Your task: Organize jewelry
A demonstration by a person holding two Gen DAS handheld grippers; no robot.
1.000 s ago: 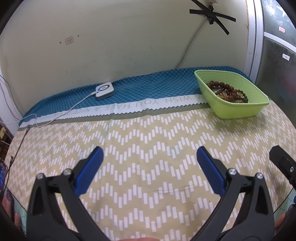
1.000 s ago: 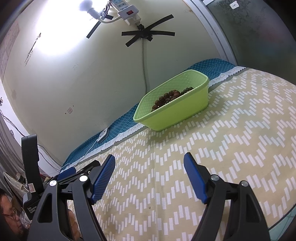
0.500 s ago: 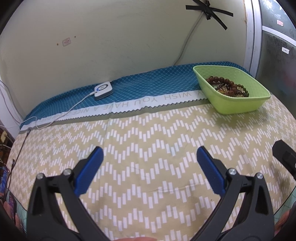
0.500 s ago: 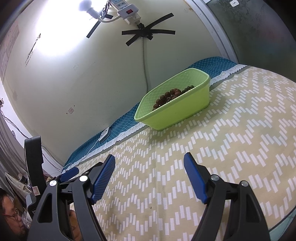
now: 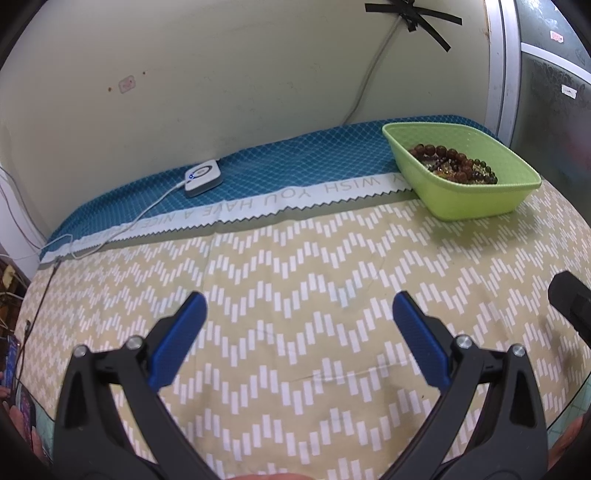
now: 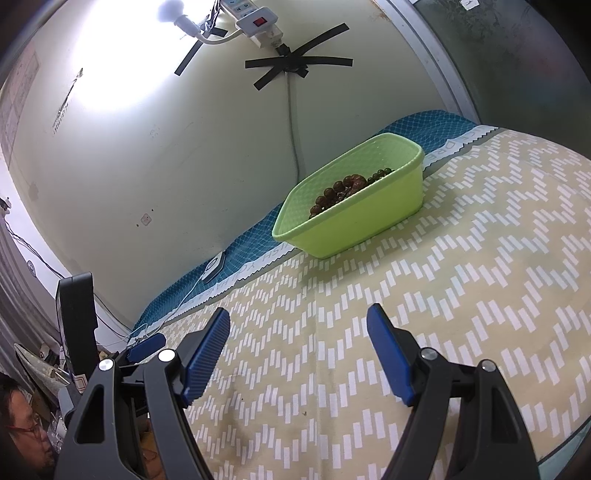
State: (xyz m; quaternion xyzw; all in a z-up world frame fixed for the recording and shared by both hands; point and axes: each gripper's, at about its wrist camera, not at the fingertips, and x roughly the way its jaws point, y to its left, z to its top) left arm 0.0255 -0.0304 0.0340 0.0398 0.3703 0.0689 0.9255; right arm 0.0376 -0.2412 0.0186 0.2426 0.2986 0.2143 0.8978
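Observation:
A lime green basket (image 5: 472, 199) stands at the far right of the table and holds brown and dark green bead bracelets (image 5: 452, 162). In the right wrist view the basket (image 6: 354, 229) sits ahead with the beads (image 6: 343, 192) inside. My left gripper (image 5: 299, 332) is open and empty above the chevron cloth, well short of the basket. My right gripper (image 6: 299, 350) is open and empty, also short of the basket. Part of the right gripper (image 5: 570, 302) shows at the right edge of the left wrist view, and the left gripper's blue tip (image 6: 146, 347) in the right wrist view.
A white charger puck (image 5: 204, 177) with a cable lies on the blue cloth strip (image 5: 295, 166) near the wall. The tan chevron cloth (image 5: 295, 266) covers the table. A power strip (image 6: 255, 22) and taped cable hang on the wall. A person's face (image 6: 22, 435) is at lower left.
Both grippers have drifted slightly; the basket sits a little lower and farther in the left wrist view and more central in the right wrist view. Both stay open and empty.

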